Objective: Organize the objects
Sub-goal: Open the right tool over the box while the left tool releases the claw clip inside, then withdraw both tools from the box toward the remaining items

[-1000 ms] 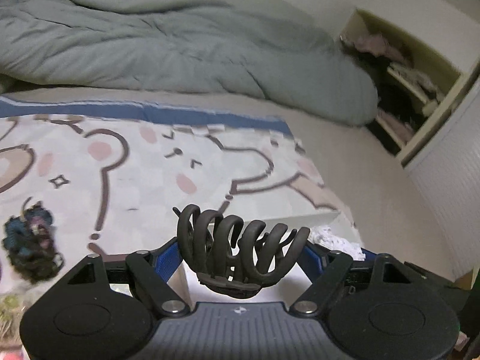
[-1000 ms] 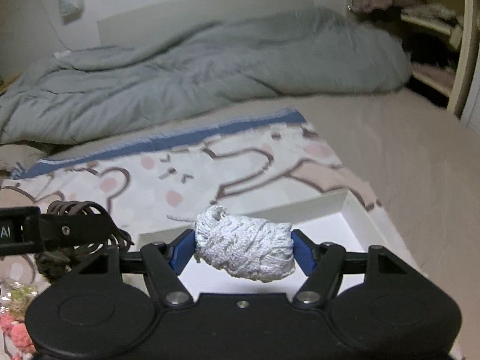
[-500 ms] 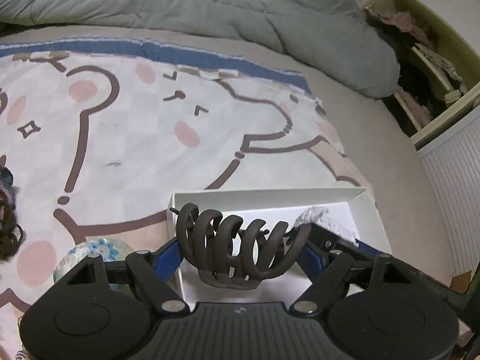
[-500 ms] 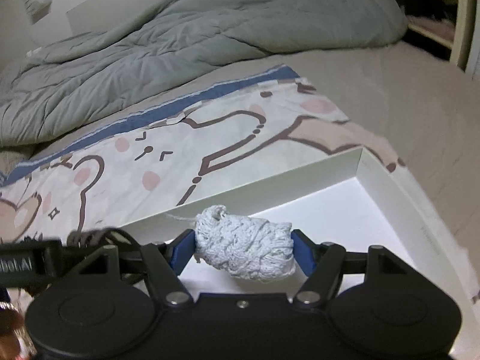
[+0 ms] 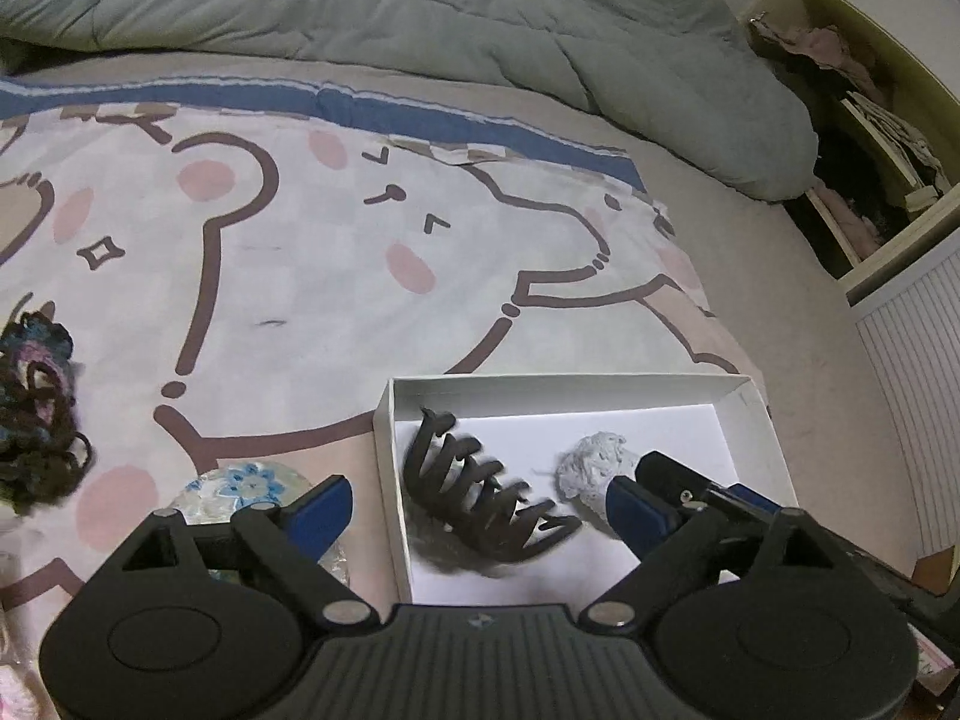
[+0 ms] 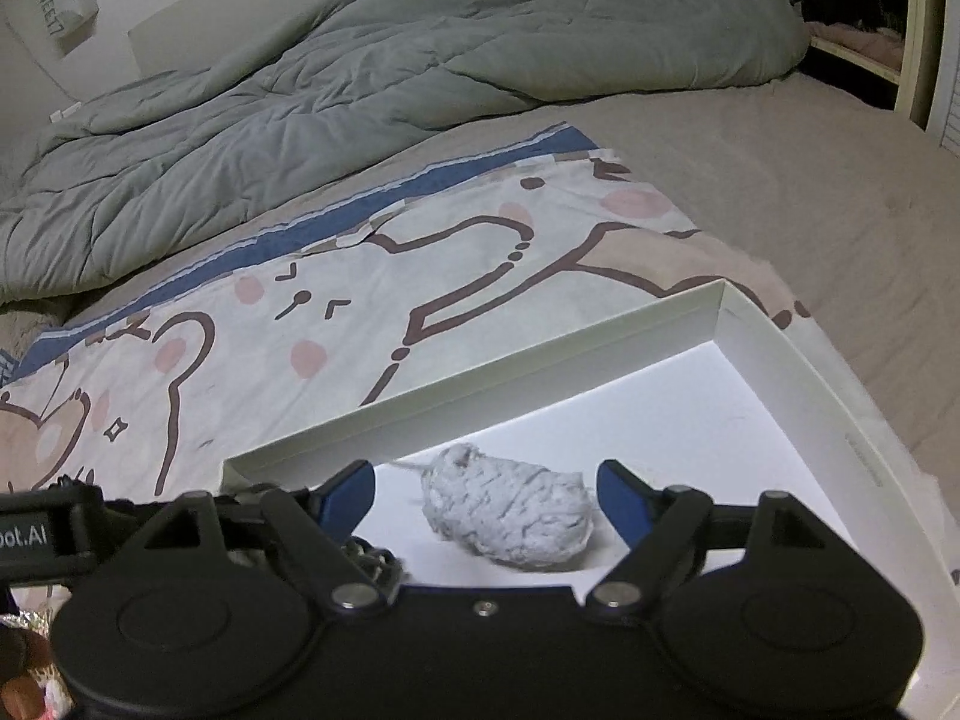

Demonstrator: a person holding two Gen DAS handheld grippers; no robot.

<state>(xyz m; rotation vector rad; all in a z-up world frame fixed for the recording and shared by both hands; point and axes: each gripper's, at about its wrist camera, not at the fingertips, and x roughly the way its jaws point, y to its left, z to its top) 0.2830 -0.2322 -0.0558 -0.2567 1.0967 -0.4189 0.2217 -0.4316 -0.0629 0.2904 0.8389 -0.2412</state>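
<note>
The box (image 5: 744,387) looks like smooth, matt white card. The clip (image 5: 480,492) is matt dark plastic. The scrunchie (image 6: 510,516) is rough, woolly pale knit. The sheet (image 5: 300,276) is soft printed cloth, the duvet (image 5: 420,6) quilted matt grey-green cloth. Each claw is matt black plastic with blue pads (image 5: 318,510) and shiny metal pins.

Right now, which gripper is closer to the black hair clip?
Left. The left gripper is open right above the hair clip in the white box. The right gripper is open around the white yarn ball, beside the clip.
</note>
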